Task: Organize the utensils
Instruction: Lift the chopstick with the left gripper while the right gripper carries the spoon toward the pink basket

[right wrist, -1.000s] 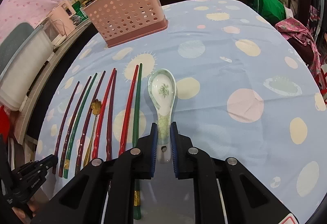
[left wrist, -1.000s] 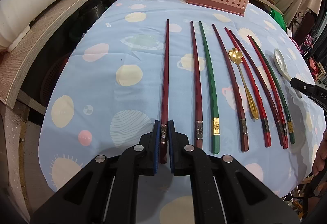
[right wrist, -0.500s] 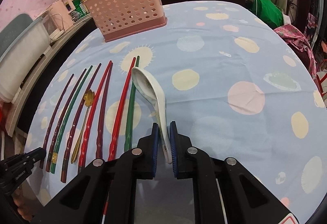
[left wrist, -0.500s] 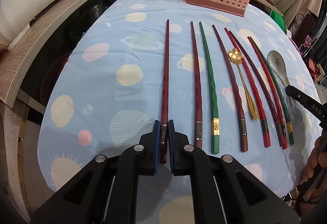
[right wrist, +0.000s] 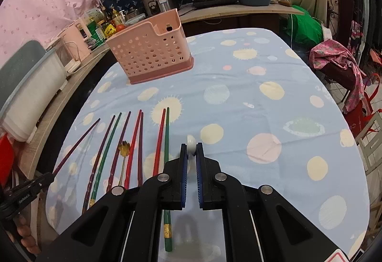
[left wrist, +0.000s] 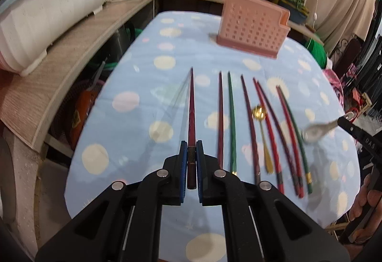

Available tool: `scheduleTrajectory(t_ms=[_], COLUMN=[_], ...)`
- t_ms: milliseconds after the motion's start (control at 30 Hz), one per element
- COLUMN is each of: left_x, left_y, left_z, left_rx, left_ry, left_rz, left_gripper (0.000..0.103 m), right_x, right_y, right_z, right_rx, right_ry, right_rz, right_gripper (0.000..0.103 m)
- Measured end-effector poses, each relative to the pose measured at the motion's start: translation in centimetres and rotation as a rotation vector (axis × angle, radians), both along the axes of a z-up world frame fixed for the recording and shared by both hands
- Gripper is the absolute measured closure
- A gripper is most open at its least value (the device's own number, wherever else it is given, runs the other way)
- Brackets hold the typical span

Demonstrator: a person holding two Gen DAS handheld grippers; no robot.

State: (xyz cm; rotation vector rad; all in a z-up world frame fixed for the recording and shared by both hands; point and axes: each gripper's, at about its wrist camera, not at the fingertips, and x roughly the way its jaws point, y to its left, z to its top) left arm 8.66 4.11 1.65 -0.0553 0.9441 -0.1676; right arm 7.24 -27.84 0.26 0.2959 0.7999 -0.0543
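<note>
Where my left wrist view looks down its fingers, the left gripper (left wrist: 190, 161) is pinching the thick end of a dark red chopstick (left wrist: 191, 114), blue pads pressed against both its sides with only the stick's width between them. That stick is lifted, tip pointing away toward the pink basket (left wrist: 253, 28), its shadow falling on the blue spotted cloth of the worktop (left wrist: 133, 123). To its right the other chopsticks (left wrist: 241, 123) lie side by side on the cloth, red, green and dark ones, with a gold spoon (left wrist: 262, 137) among them. At the right edge I see the right gripper (left wrist: 343, 121) holding a white ceramic spoon (left wrist: 317, 131) off the cloth, bowl end toward the chopsticks, blurred. Fingers of a hand (left wrist: 365, 202) show bottom right.

Right wrist view: the right gripper (right wrist: 190, 154) is closed to a narrow gap on the white ceramic spoon (right wrist: 191, 142), only a small rounded bit showing between the pad tips; how the spoon is tilted I cannot tell. Chopsticks (right wrist: 133, 147) lie in a row left of the fingers, one green stick (right wrist: 167, 166) running partly under the gripper body. The pink basket (right wrist: 150, 51) stands upright at the far side of the worktop (right wrist: 262, 106), well apart from the row. The left gripper (right wrist: 46, 178) at the left edge holds its dark red chopstick (right wrist: 76, 145) angled up off the cloth.
</note>
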Motion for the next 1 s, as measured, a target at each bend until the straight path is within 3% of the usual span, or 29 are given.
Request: scheduleTrajectory(t_ms=[267,600,733,1000], left_x=[3.4,10.5,12.9,15.5], left_y=[0.1,-1.0,-1.5,-3.4], left_z=[5.6,11.5,13.8,20.0], left_rx=[0.004,0.023,-0.011,-0.051], left_ry=[-0.116,-0.223,-0.242,-0.374], left_rz=[0.01,0.025,0.023,0.009], left_gripper=[0.096,0.096,0.096,0.096], right_x=[1.7,6.5,8.9,14.2], right_y=[-0.4,-1.6,-2.1,-2.9], right_z=[3.2,7.1,8.3,11.5], right_rx=[-0.015,-0.013,-0.004,0.003], right_ry=[-0.062,-0.143,-0.168,-0.239], right_rz=[0.004,0.009,0.007,-0.005], right_gripper=[0.097,0.097,0.097,0.097])
